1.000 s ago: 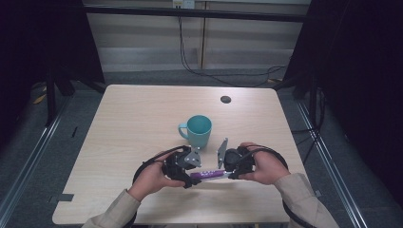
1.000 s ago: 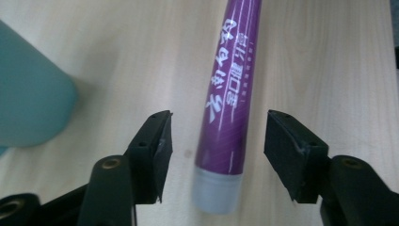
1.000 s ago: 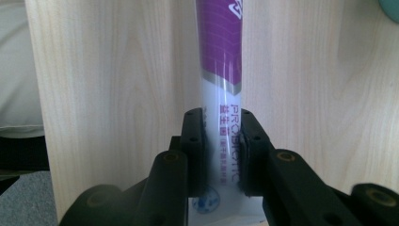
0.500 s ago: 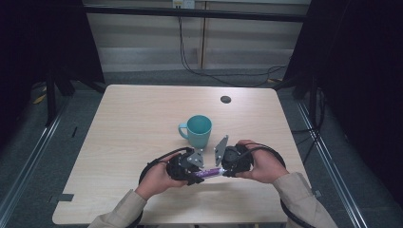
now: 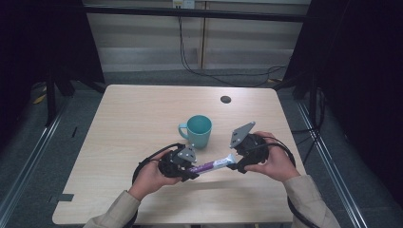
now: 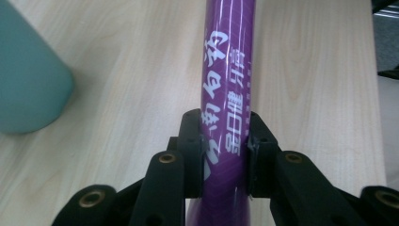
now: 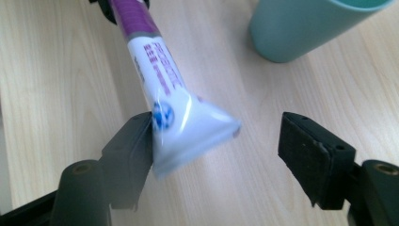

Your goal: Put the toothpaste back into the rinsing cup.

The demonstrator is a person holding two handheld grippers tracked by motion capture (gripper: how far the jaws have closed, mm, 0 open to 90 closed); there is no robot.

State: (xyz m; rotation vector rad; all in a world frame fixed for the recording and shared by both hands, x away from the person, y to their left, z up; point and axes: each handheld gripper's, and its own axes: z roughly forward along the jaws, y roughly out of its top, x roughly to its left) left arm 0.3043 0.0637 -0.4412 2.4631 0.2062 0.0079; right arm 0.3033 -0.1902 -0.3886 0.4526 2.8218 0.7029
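Observation:
A purple and white tube [image 5: 211,166] is held level above the table between my two grippers. My left gripper [image 5: 183,167] is shut on its purple end [image 6: 225,136], both jaws pressed against the printed sides. My right gripper [image 5: 236,161] is open around the flat white crimped end [image 7: 188,125]; that end rests against one pad [image 7: 129,155], while the other pad [image 7: 308,157] stands well apart. A teal mug [image 5: 198,131] stands upright just beyond the tube, near the table's middle; its side shows in the left gripper view [image 6: 28,84] and right gripper view [image 7: 306,26].
The light wooden table [image 5: 142,114] has a small dark round hole [image 5: 225,99] near its far right. Black cables loop from both grippers. Dark curtains and metal rails stand around the table, and floor drops off at each edge.
My right gripper has opened and drawn back to the right, off the tube's white end. The left gripper keeps the tube and has shifted slightly right and nearer.

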